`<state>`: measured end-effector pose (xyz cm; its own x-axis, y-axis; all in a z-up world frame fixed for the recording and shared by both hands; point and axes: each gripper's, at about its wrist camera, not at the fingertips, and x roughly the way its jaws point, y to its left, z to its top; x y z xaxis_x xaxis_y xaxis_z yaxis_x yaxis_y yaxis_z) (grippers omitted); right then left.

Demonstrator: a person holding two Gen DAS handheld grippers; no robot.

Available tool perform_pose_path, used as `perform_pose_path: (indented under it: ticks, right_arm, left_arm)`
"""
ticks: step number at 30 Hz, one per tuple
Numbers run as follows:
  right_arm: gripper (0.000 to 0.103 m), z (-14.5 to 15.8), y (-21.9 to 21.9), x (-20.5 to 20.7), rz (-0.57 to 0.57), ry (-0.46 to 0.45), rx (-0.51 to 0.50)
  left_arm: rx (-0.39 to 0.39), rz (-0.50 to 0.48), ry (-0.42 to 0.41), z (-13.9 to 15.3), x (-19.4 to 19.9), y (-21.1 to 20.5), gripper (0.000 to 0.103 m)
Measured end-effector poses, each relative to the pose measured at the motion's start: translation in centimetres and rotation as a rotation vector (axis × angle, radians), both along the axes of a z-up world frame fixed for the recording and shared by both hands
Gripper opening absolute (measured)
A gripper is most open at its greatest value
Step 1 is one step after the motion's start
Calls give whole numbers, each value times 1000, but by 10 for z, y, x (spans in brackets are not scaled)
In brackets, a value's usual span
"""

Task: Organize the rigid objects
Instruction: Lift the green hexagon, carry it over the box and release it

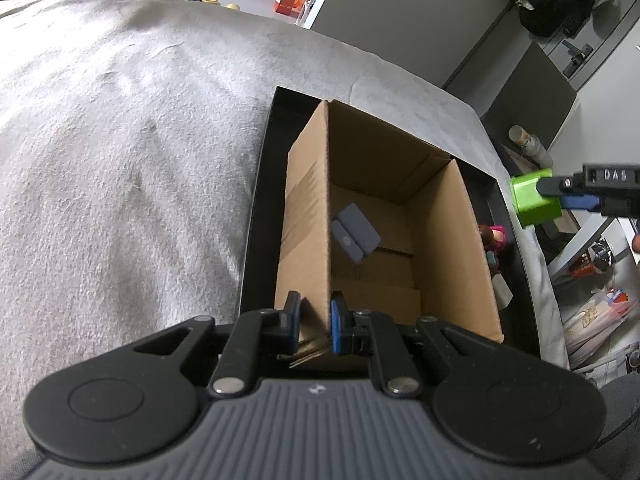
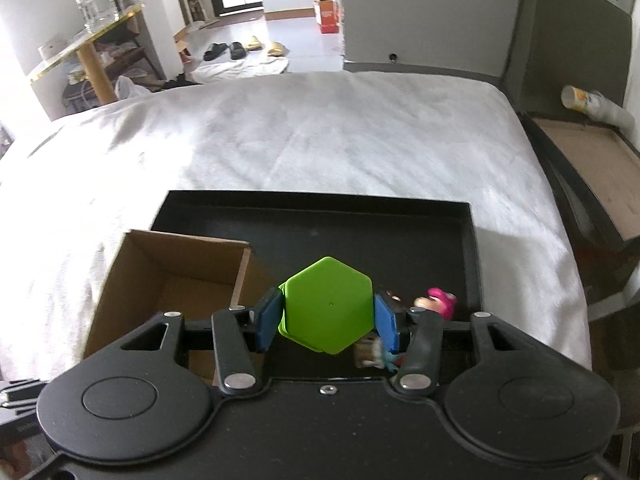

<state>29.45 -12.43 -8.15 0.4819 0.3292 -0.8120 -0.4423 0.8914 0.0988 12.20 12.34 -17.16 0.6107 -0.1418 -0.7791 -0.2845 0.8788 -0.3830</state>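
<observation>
- Two grips are on at once: my left gripper (image 1: 312, 322) has its jaws pinched together on the near wall of the cardboard box (image 1: 440, 248), at lower centre of the left view, and my right gripper (image 2: 327, 320) has its jaws clamped on the green hexagonal block (image 2: 328, 306), mid-frame in the right view, held above the black tray (image 2: 400, 224).
- Risk, as I judge it: the pads bear on the block's slanted sides, so a tilt could let it squirt out and drop onto the tray or the bed (image 2: 320, 132).
- Another risk: the box wall is thin, and if I pull on it the box could tip or slide.
- Already in the box: a grey-blue piece (image 1: 354, 234).
- In the way: small toy figures (image 2: 436, 302) lie in the tray just beside the box, at lower right of the right view.
</observation>
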Motion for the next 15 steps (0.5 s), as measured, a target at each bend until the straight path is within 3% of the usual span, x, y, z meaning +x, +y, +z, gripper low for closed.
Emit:
perform_pose_path:
  ticks: [15]
  right_arm:
    - [49,13,59,-14,105,-29,-14]
  left_arm:
    - [-13,2,-3,0,-1,2,14]
